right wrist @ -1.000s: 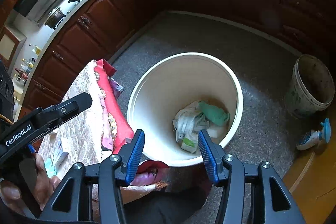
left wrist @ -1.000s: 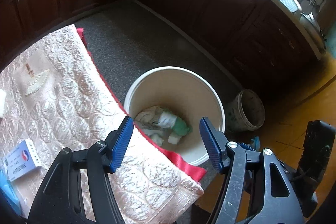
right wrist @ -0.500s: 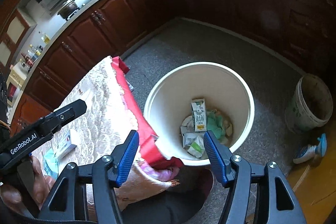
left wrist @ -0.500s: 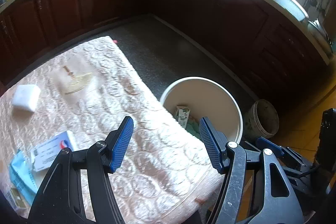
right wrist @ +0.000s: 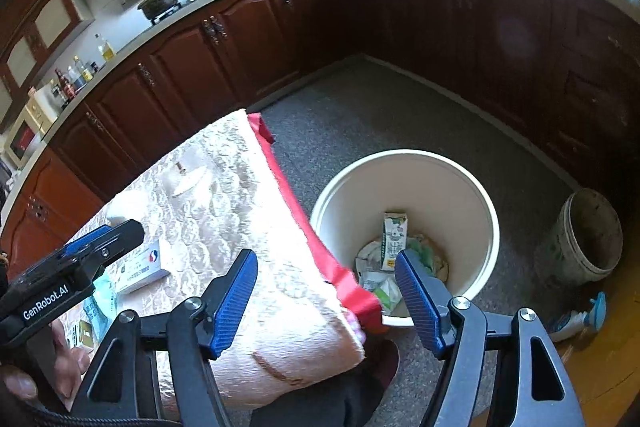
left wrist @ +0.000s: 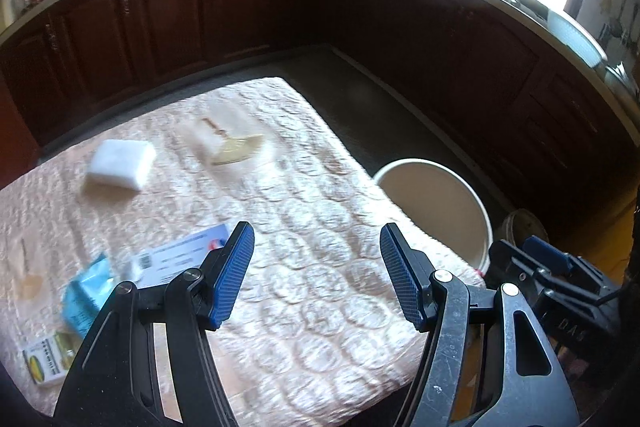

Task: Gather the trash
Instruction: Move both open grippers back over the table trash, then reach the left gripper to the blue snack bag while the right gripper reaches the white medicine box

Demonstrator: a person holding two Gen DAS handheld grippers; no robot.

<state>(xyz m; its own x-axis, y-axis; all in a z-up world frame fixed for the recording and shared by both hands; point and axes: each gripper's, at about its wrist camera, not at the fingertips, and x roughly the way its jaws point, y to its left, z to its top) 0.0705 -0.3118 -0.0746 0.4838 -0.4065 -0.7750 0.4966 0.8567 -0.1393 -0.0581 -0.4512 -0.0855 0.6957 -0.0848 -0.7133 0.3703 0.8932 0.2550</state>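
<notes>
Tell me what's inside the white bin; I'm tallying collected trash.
Inside the white bin: an upright milk carton, green wad, crumpled wrappers. Anything beneath is covered.

— Can you read any text from where you sit?

— I read only one clearly. In my right wrist view, the left tool (right wrist: 72, 267) carries white letters "GenRobot.AI" on its black side.

— And the boxes on the table?

— The white box (right wrist: 142, 265) has a red and blue round logo and printed lines, but too blurred for me. The milk carton (right wrist: 394, 241) in the bucket (right wrist: 472, 187) has print too, which I cannot read.
</notes>
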